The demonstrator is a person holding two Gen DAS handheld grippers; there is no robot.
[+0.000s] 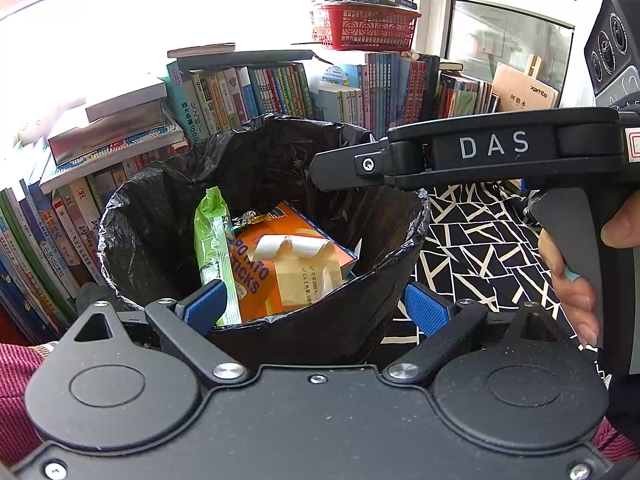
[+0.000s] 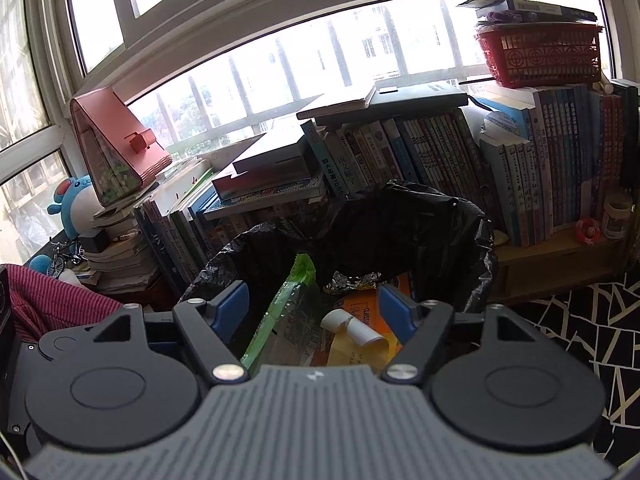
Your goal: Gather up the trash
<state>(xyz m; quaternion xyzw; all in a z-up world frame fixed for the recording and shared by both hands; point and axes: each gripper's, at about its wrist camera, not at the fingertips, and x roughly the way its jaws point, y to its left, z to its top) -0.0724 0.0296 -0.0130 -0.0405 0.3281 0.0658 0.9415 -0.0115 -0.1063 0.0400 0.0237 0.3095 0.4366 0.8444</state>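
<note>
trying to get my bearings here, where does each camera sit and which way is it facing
Left wrist: sits on the left gripper, angled down into the black-lined bin; shows its open blue pads, the right gripper and a hand.
Right wrist: sits on the right gripper, above the bin, facing the books and window; shows its open pads.
Shared: bin, green wrapper, orange box, red basket, books.

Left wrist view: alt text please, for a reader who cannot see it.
A black-lined trash bin holds an orange snack box, a green wrapper and tan paper. The open left gripper straddles its near rim; the right gripper reaches over it.
</note>
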